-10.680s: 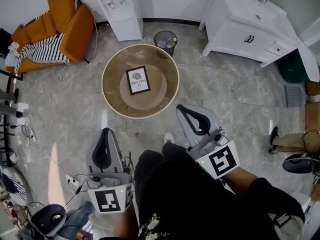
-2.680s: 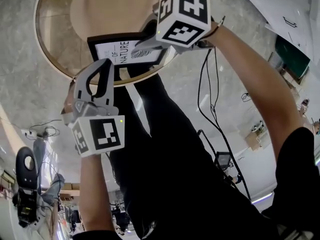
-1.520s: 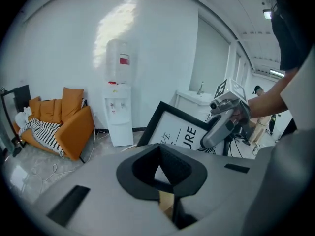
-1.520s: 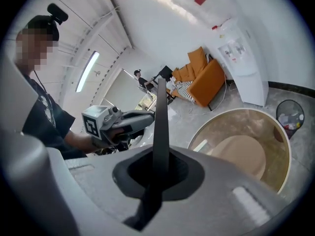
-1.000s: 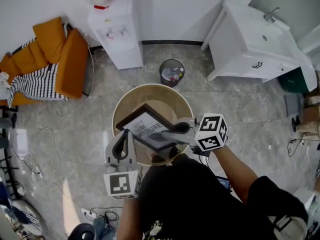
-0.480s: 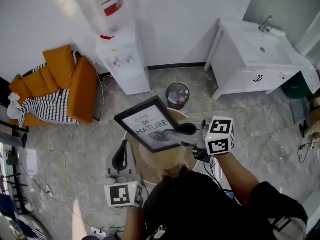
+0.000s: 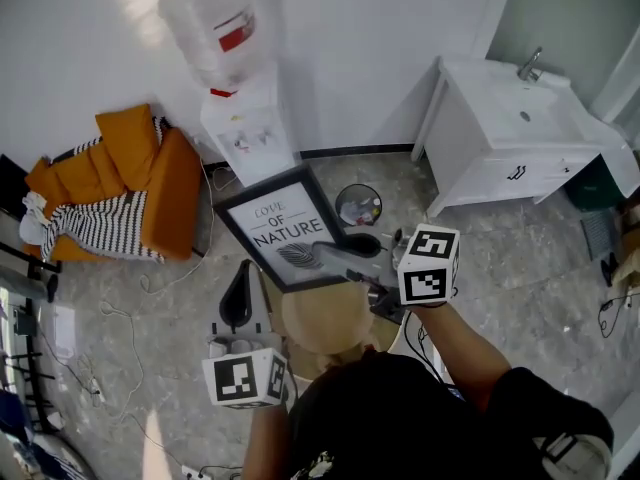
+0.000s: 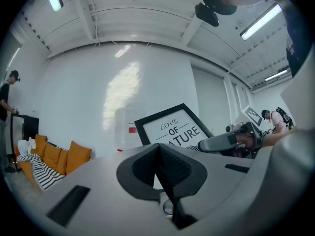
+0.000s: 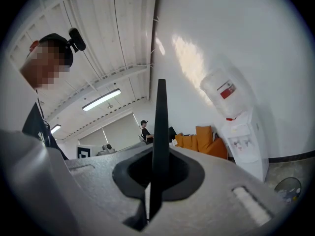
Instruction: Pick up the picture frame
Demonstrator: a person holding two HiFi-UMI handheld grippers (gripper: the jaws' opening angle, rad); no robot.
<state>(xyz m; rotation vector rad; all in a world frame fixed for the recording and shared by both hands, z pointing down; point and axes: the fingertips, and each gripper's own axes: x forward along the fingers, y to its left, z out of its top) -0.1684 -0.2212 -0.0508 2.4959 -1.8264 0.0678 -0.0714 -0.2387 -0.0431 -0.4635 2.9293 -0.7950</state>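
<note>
Above the round counter (image 7: 322, 320): picture frame (image 7: 282, 230) in the air, tilted, clamped at near-right edge by right hand-held gripper (image 7: 358, 248). Lower left, left hand-held gripper (image 7: 240, 280) clenched on nothing, clear of the frame.

A white water dispenser (image 7: 248, 133) topped by a clear plastic bottle (image 7: 215, 23) stands against the white wall (image 7: 370, 48) at the far edge of the grey marble floor (image 7: 500, 258). To its left sits an orange cushioned sofa (image 7: 160, 183) draped with a black-and-white striped blanket (image 7: 95, 226); to its right, a black mesh wastebasket (image 7: 358, 206) and a white vanity cabinet (image 7: 500, 158) with a chrome tap (image 7: 530, 65). A round tan table (image 7: 325, 318) occupies mid-floor.
</note>
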